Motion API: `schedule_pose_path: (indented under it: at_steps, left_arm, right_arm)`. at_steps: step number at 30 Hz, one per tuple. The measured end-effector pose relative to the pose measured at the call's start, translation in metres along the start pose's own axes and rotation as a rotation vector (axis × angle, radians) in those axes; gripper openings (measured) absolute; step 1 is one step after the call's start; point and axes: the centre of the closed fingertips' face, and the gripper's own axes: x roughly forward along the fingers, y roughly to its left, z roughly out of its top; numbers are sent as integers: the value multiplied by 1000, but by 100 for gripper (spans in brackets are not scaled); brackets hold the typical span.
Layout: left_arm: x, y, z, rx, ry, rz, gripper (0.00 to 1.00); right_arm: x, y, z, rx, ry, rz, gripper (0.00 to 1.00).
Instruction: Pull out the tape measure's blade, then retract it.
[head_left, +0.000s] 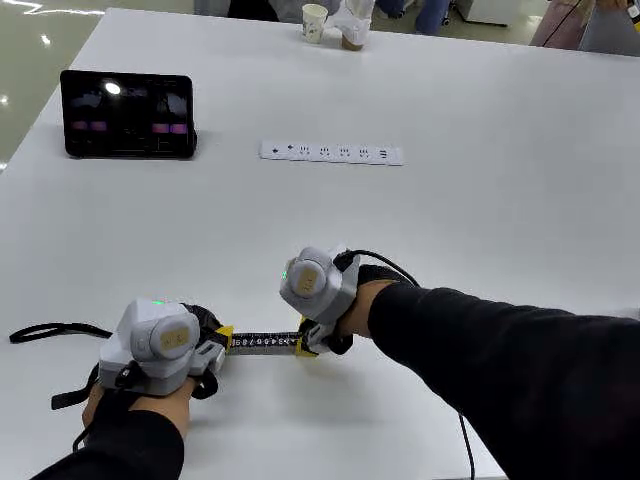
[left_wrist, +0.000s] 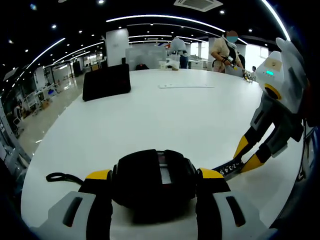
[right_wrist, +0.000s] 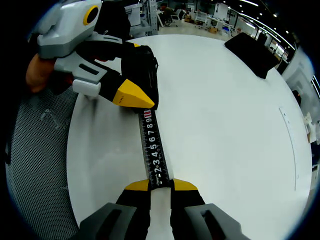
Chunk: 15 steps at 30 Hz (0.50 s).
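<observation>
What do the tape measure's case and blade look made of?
The case looks like black matte plastic, maybe rubber-coated: it has a dull sheen and rounded moulded edges. The blade looks like thin coated metal, dark with printed white numerals. The metal itself is a guess.

End of blade (right_wrist: 152, 145) hidden between right gripper (right_wrist: 160, 187) jaws, case (left_wrist: 152, 172) largely covered by left gripper (head_left: 218, 345) in head view
</observation>
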Motion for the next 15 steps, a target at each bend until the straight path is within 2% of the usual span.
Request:
schedule_pose_path:
  at_steps: [3, 15]
  left_arm:
    - [0, 0, 0, 15, -1, 2, 62]
    - [0, 0, -1, -1, 8, -1, 62]
  right_arm:
    - [1, 0, 1, 0, -1, 2, 11]
    - [2, 1, 6, -3, -9, 4, 11]
